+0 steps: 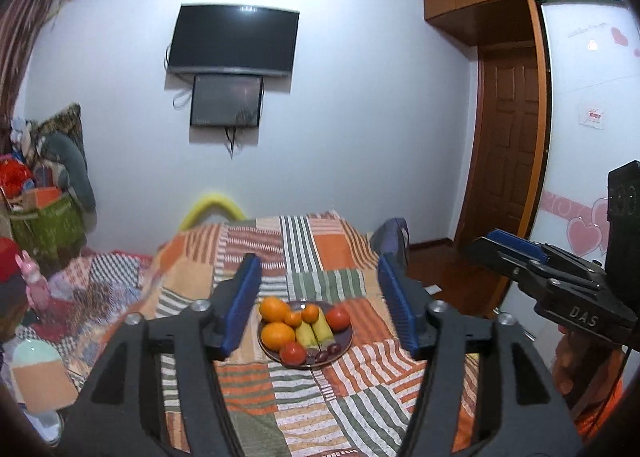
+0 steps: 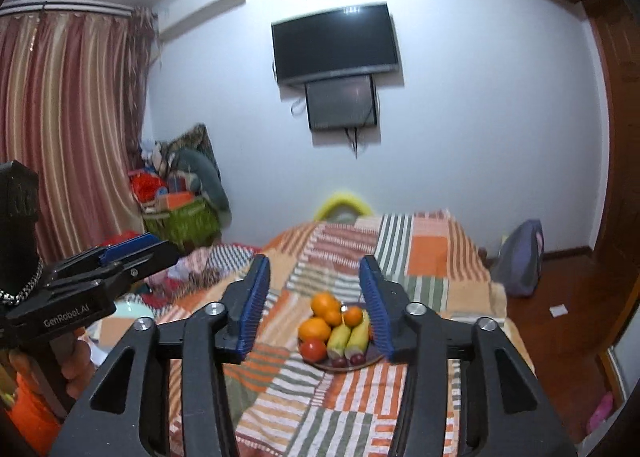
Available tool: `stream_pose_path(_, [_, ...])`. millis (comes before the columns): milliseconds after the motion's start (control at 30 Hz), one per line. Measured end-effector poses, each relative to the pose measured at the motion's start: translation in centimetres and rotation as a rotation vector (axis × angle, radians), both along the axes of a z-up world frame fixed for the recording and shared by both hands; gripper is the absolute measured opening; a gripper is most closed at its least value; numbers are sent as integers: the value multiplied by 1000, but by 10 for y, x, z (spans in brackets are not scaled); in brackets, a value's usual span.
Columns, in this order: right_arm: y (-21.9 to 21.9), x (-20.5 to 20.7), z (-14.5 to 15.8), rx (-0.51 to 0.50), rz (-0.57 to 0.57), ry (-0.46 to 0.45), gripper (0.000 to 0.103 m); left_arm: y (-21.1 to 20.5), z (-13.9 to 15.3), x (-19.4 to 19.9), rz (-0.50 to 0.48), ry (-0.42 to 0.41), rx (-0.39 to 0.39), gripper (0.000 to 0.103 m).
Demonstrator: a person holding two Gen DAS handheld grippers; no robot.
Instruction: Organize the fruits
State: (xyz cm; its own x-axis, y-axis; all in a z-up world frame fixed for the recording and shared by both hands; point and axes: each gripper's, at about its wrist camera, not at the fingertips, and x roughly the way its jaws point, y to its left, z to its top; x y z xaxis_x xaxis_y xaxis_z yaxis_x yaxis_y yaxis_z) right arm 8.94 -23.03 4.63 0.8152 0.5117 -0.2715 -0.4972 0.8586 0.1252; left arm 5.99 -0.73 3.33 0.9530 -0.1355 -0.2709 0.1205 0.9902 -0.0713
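Both tongs hang spread and empty above the bed, nothing between their blue pads: the left tongs and the right tongs each point forward and slightly down, side by side, with the plate framed between their tips.

Beyond the tips, on the striped patchwork bedspread, sits a dark plate heaped with fruit. From the left tongs' side it holds two large oranges, two smaller ones behind, two bananas lying together in the middle, a tomato at the near rim, another tomato on the far right, and a few dark grapes at the near edge. No loose fruit shows on the bed around it.

My guess is the sorting is either done or not begun; with the fruit all gathered on the plate and both tongs held well back, it reads like a pause away from the work. Any next move would mean dropping down and forward toward the plate, spread wide enough for an orange.

Farther off, a TV hangs on the wall.
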Motion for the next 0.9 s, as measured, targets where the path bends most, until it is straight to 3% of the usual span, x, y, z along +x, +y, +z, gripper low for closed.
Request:
stream_pose_path(67, [-1,-7,4,11,-1,-15,48,-2,4,-8,7,-19,10,68])
stream_pose_path(200, [-1,-12,4,23,-29,-43,72,-5,10,-19,13,-42,23,78])
stream_pose_path(300, [0,-18,5,19,-46,-62,78,-7,11,-24,23,-53,33,89])
stream_pose_path(433, [1,-23,6,13,-72,-81,94,-8,12,-29,38,-62,30,101])
stream_pose_path(500, [0,-27,7,11,-86,-92,101,-7,12,-29,44,-61,22,102])
stream_pose_path(900, [-1,-36,6,-5,-107,-106,103,-11,8,-30,57,-52,47,103])
